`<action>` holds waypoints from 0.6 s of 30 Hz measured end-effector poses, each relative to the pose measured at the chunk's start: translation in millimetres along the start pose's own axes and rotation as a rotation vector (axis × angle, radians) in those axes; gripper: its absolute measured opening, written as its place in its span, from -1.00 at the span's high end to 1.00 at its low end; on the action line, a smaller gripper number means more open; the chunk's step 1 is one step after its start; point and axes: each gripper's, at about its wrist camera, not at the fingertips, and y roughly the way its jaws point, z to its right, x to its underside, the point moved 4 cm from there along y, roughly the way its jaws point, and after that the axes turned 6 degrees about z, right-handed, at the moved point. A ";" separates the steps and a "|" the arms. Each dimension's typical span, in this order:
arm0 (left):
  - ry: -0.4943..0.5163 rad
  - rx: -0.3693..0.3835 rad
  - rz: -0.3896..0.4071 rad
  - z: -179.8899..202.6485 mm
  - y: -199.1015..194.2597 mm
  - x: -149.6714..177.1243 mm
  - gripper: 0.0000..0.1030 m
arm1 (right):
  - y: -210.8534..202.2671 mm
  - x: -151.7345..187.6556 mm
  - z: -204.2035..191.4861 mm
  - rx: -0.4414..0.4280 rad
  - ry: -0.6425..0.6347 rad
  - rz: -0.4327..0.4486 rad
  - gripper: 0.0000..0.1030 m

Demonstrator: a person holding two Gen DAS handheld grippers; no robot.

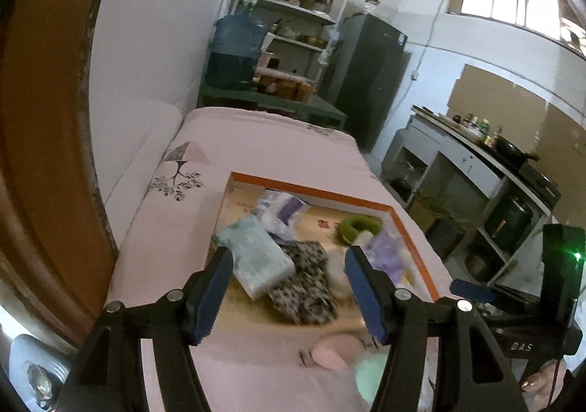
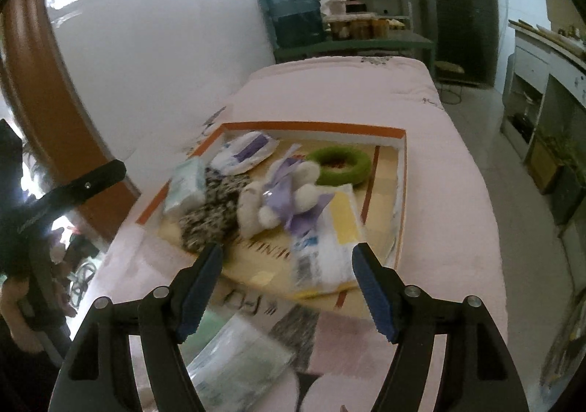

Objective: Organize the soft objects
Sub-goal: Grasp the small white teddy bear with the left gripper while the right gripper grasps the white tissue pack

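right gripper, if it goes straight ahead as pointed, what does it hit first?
Probably the plastic-wrapped packet lying at the near edge of the orange-rimmed box, straight between the open right gripper fingers. Depth is blurry, so not certain.

I see matt pink cloth on the bed (image 2: 457, 170), a fuzzy plush toy (image 2: 278, 192), a glossy plastic-wrapped tissue pack (image 1: 256, 254), a cardboard tray (image 2: 315, 127), and speckled knit fabric (image 1: 304, 287).

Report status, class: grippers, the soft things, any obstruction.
Left gripper open, empty. Right gripper open, empty. Plush toy, green ring in orange-rimmed box. Nothing blocking.
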 end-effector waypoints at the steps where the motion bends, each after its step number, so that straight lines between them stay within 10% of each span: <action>1: 0.006 0.007 0.001 3.4 -5.9 2.8 -0.23 | -3.4 3.2 -4.0 -0.004 0.003 -0.001 -0.45; 18: 0.041 0.083 -0.017 34.0 -67.4 66.2 -0.23 | -8.4 73.8 -40.0 0.008 0.118 -0.089 -0.45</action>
